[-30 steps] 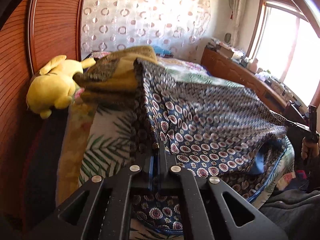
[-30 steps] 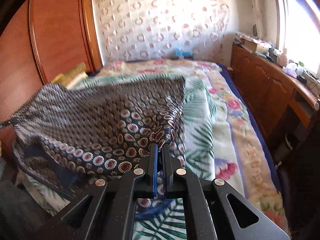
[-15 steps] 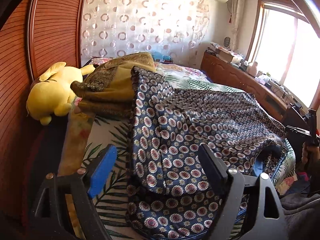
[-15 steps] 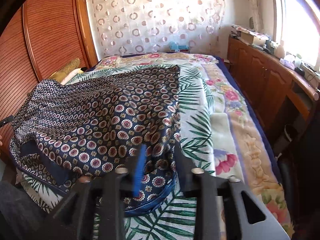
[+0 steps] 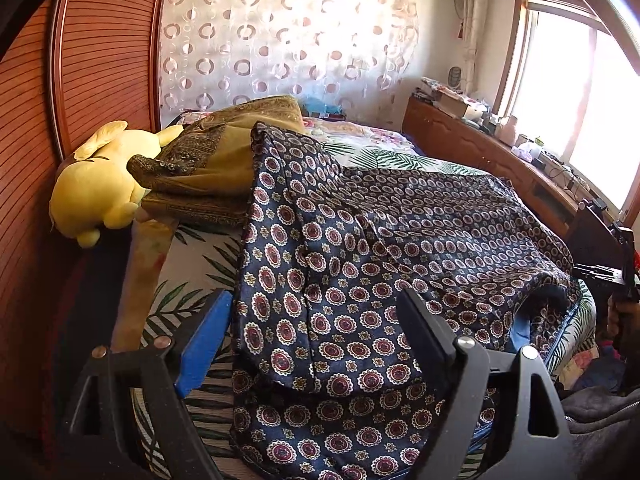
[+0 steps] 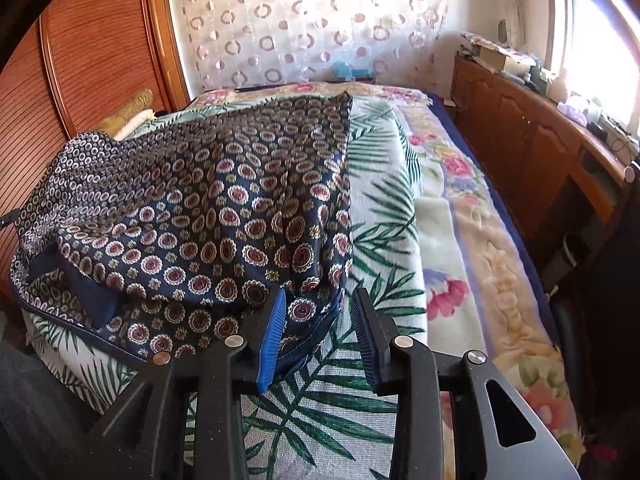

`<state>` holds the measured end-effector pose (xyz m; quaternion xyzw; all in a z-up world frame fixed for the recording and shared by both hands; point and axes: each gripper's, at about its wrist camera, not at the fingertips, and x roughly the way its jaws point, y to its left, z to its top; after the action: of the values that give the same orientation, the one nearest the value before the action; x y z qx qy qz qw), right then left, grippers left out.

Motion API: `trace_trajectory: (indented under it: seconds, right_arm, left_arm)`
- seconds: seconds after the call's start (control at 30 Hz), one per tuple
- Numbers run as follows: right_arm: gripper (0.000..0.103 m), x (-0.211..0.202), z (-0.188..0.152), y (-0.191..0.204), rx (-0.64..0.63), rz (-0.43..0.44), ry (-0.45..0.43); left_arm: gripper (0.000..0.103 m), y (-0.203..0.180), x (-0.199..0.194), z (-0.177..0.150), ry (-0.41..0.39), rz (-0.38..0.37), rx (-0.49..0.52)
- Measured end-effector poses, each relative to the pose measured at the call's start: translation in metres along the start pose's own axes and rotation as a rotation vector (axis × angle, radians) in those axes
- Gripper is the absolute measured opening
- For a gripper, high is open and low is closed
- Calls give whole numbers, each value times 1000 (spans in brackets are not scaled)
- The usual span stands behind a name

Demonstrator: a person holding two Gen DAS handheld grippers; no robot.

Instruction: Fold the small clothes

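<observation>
Left gripper [image 5: 316,344]: spread wide, released, nothing pinched; the near left corner of the patterned garment [image 5: 360,280] lying slack between and beneath the 2 fingers. Right gripper [image 6: 320,320]: parted to a narrower gap, also released; the garment's near right corner and its blue-piped hem sitting between the pads, apparently untouched by either.

Outward from the fingers: 1 navy garment printed with round medallions, spread over the near half of the bed [image 6: 460,240], reaching from its left edge toward the middle. Near hem close to the bed's near edge, lying directly ahead of and below both sets of fingers. Long axis hard to tell, seemingly across the bed, from one gripper to the other. A doubled layer showing along the near hem, so probably 1 fold laid down already. Each hand nearest its own corner; neither closer overall. Next move, as a judgement: regrasping 2 corners or an edge and carrying them across, so the gap between pads and cloth edge matters most.

Further out: 1 yellow plush toy [image 5: 96,184] at the bed's far left corner, against the wooden headboard [image 5: 80,80]; 1 olive paisley cloth [image 5: 216,164] folded beside it, touching the garment's far corner. 1 wooden cabinet [image 6: 532,136] along the bed's right side, cluttered on top; small items there too many and too small to count.
</observation>
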<state>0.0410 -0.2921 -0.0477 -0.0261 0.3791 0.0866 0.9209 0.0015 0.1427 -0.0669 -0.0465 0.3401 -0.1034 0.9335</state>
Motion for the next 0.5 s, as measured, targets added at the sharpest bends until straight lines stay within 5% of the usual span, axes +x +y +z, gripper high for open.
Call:
trace_trajectory:
  seconds: [0.17, 0.23, 0.5]
  right_arm:
    - [35, 4, 0, 5, -33, -12, 4]
    - [7, 0, 1, 2, -43, -23, 0]
    - [3, -22, -9, -9, -25, -22, -11]
  left_arm:
    - [84, -5, 5, -3, 10, -6, 5]
    - [84, -7, 8, -4, 20, -6, 3]
    - [84, -9, 15, -9, 40, -5, 2]
